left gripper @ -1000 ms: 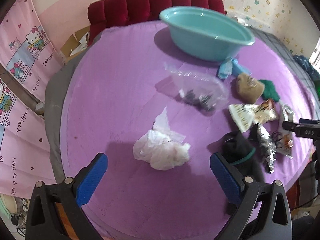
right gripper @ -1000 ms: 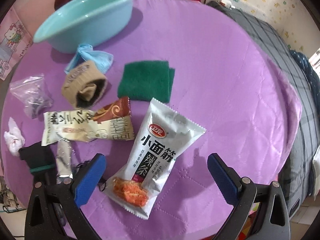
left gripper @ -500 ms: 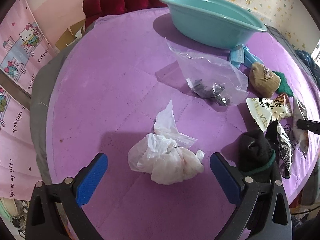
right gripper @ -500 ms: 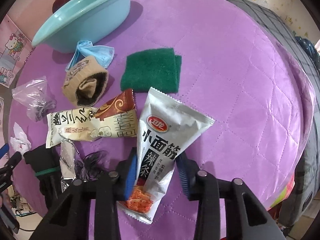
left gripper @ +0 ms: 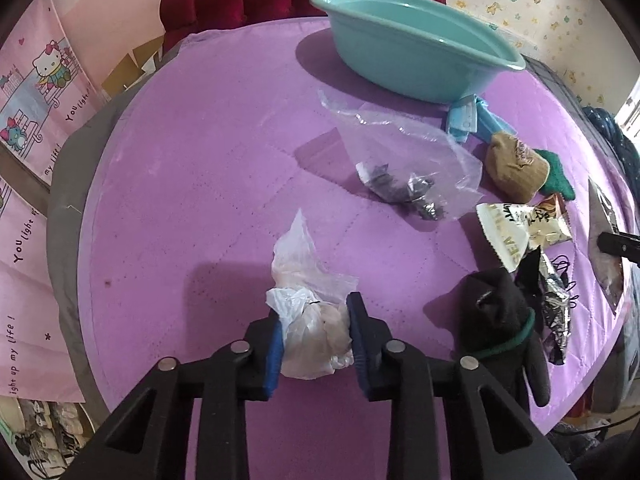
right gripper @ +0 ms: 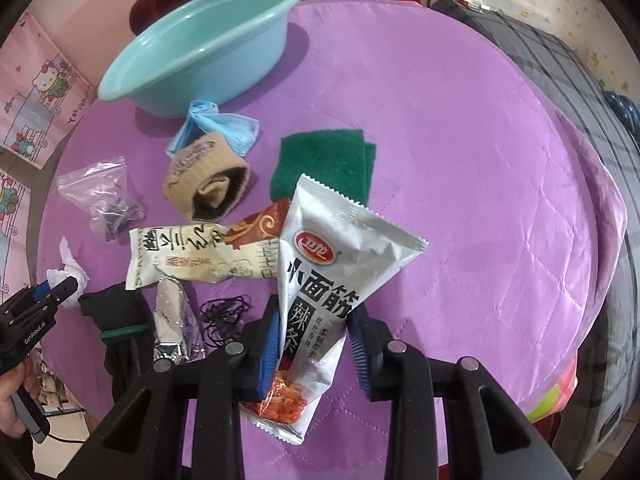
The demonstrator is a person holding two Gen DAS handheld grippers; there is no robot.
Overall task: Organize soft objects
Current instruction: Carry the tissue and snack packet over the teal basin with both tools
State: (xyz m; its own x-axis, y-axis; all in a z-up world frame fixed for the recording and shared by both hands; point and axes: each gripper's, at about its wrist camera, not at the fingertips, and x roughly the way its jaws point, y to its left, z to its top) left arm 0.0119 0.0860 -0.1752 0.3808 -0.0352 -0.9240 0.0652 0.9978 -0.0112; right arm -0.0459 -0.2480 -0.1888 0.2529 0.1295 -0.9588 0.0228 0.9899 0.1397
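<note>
A crumpled white plastic bag (left gripper: 308, 280) lies on the purple quilted cover (left gripper: 200, 200). My left gripper (left gripper: 314, 308) is closing its jaws, and the blue pads press on both sides of the bag. In the right wrist view a silver snack packet (right gripper: 336, 248) with red and black print stands tilted up off the cover. My right gripper (right gripper: 314, 312) is closing its jaws and grips the packet's lower half. The teal basin (right gripper: 224, 60) sits at the far side. The left gripper (right gripper: 60, 294) also shows at the left edge of the right wrist view.
Between the grippers lie a black glove (left gripper: 500, 320), a cream snack packet (right gripper: 200, 258), a silver wrapper (right gripper: 172, 320) and black hair ties (right gripper: 224, 316). Further off are a clear bag of dark bits (left gripper: 408, 168), a tan sock (right gripper: 204, 184), a green cloth (right gripper: 324, 164) and a blue mask (right gripper: 216, 128).
The left jaws came down around the white bag and closed on it. The right jaws closed on the silver packet and tipped its top end up off the cover.
</note>
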